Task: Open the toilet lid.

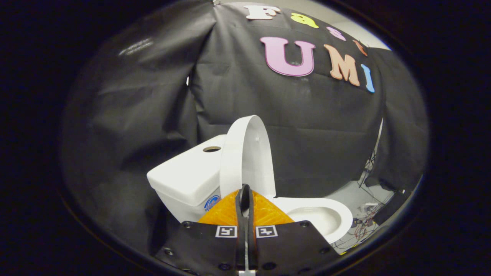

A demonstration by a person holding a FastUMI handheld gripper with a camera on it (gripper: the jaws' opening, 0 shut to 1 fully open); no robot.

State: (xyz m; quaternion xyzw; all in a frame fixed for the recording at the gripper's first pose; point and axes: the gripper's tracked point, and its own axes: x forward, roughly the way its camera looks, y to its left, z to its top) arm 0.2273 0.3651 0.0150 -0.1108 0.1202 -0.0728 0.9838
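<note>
- The white plastic toilet lid (247, 157) is seen raised, standing nearly upright above the bowl and just beside the white ceramic cistern (188, 176), which lies on its far side.
- Whether the lid actually leans on the cistern or stands a little clear of it cannot be told from this angle.
- The white ceramic toilet bowl (326, 214) is exposed on the near side of the lid, its inner basin open to view.
- The gripper (244, 191), with its two black fingers (244, 214) mounted on an orange printed body, is pointed at the lower part of the raised lid.
- The fingers are pressed together with almost no gap between them, and nothing is held in them.
- The fingertips are seen against the lower part of the lid; contact cannot be confirmed, since tip and lid overlap in the view.
- The task is judged to be essentially finished: the lid is lifted off the bowl and stands up by itself, with no grip on it.
- What may be left, as a judgement only, is a small final push so that the lid rests surely back towards the cistern, and the drawing away of the gripper.
- A tangle of thin cables (360, 226) is seen on the pale grey floor (356, 197) beyond the bowl, well apart from the fingers.
</note>
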